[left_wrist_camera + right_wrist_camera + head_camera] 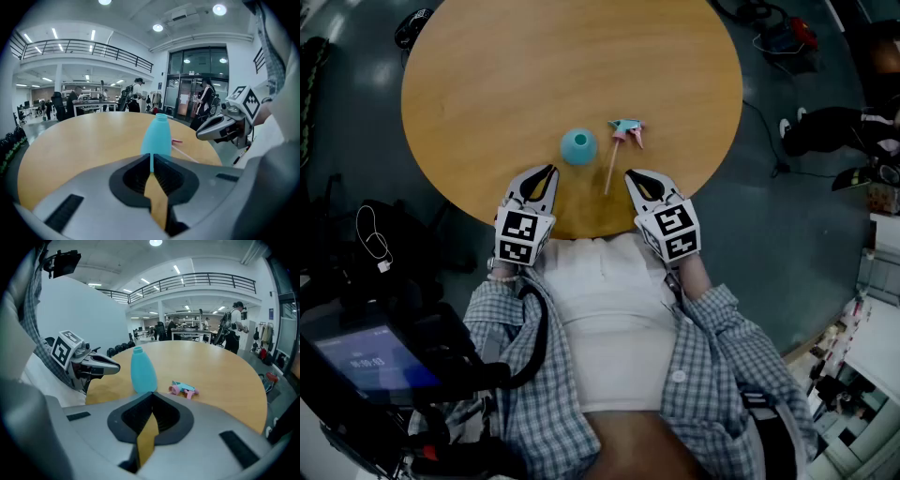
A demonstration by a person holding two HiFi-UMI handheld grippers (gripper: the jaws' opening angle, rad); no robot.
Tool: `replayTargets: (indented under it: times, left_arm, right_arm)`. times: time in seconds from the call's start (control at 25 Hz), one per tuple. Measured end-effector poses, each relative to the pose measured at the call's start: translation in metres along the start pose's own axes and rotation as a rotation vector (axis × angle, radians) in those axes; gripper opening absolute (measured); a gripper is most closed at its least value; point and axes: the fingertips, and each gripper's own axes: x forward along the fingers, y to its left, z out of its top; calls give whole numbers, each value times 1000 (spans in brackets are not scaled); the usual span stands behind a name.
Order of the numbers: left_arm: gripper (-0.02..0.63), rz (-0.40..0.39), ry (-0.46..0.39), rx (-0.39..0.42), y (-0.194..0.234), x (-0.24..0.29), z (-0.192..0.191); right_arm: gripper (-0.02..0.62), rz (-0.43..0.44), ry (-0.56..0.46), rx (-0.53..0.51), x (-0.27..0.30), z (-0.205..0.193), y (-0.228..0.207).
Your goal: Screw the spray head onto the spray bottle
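The person wears a grey-and-white checked shirt whose left sleeve [502, 314] and right sleeve [705, 323] reach to the wrists. It hangs open over a white top [605, 309], and a black strap [545, 328] curves down the left side. The left gripper [549, 171] and right gripper [631, 174] are smooth pale grey shells tapering to a point, with black ribbed pads lining the jaws, and each bears a white cube printed with black square markers, the left cube [523, 236] and the right cube [673, 232].

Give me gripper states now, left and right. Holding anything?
Left gripper: closed, holding nothing.
Right gripper: closed, holding nothing.
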Motion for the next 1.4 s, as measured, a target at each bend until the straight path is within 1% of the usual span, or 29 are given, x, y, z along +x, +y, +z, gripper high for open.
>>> replayTargets:
  times: [0.08, 0.16, 0.2, 0.32, 0.4, 0.44, 0.52, 0.68, 0.88, 1.0, 1.12, 1.2, 1.32, 1.4]
  left_arm:
    - [8, -4, -6, 8, 3, 1, 0]
    - [63, -22, -17, 5, 3, 4, -1]
    - [75, -35, -24, 0, 2, 5, -1]
    - [159, -71, -42, -7, 1, 10, -2]
    - [231, -99, -34, 28, -1, 16, -5]
    - [256, -114, -22, 61, -3, 20, -8]
    - [332, -138, 3, 125, -7, 30, -15]
    - [411, -138, 15, 189, -7, 52, -24]
    - [426, -120, 32, 205, -2, 83, -24]
    - [426, -131, 29, 203, -5, 97, -19]
    - [426, -140, 23, 184, -7, 103, -13]
    - [426, -144, 42, 189, -8, 105, -13]
    - [426, -150, 81, 222, -10, 106, -17]
    - [425, -146, 90, 233, -9, 107, -18]
  right_arm:
    - [-5, 2, 3, 0, 2, -1, 1]
    - [-5, 2, 5, 1, 3, -1, 1]
    - [-5, 2, 6, 2, 4, -2, 1]
    - [-5, 2, 15, 7, 5, -3, 2]
    - [-5, 4, 24, 6, 7, -4, 3]
    - [-5, 5, 28, 5, 8, -5, 3]
    - [-5, 4, 36, 2, 9, -6, 4]
    - [-5, 5, 53, 2, 11, -10, 6]
    - [-5, -3, 78, 4, 8, -16, 7]
    - [-5, -11, 87, 12, 6, -19, 5]
    - [-5, -19, 92, 21, 3, -19, 4]
    - [-5, -22, 94, 25, 2, -19, 3]
    - [-5, -24, 96, 27, 3, -20, 3]
    - [-5, -25, 93, 30, 5, -20, 2]
